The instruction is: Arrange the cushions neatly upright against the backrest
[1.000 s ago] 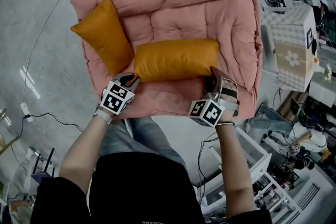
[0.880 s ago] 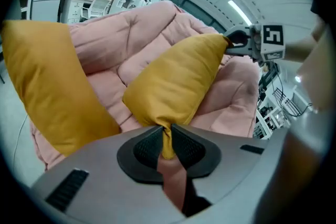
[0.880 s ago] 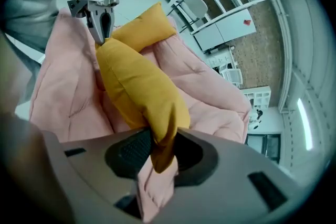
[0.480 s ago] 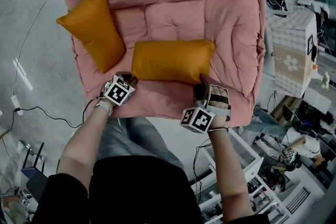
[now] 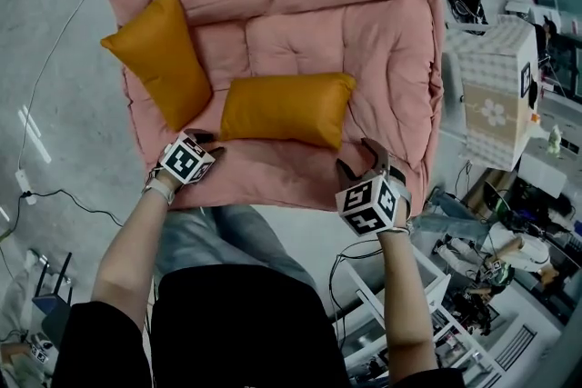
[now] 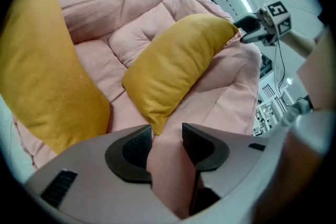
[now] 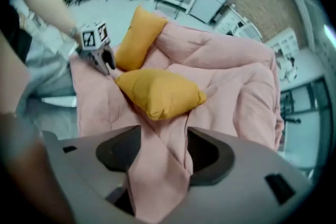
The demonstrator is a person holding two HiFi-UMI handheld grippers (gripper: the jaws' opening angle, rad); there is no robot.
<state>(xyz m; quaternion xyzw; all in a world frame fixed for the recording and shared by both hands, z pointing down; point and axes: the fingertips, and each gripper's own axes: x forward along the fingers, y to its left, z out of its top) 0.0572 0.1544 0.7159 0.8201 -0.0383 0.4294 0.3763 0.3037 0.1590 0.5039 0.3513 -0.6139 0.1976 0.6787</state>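
Observation:
A pink padded sofa [image 5: 364, 23] holds two orange cushions. One cushion [image 5: 286, 109] lies flat across the seat, near the front. The other [image 5: 159, 59] leans at the left armrest. My left gripper [image 5: 211, 145] is at the sofa's front edge, just below the flat cushion's left corner. Its jaws are opening, and a fold of pink sofa fabric [image 6: 168, 165] still stands between them. My right gripper [image 5: 356, 157] is at the front edge below the cushion's right corner. Its jaws are also opening around a loose pink fold [image 7: 160, 165]. Neither gripper touches a cushion.
A patterned box-like cabinet [image 5: 496, 91] stands close to the sofa's right side. White shelving [image 5: 364, 286] is beside my right leg. A power cable [image 5: 55, 195] runs over the grey floor at the left, and cluttered gear fills the right edge.
Both grippers have drawn back from the flat cushion's front corners to the sofa's front edge. Their jaws now stand wider. The flat cushion stays on the seat.

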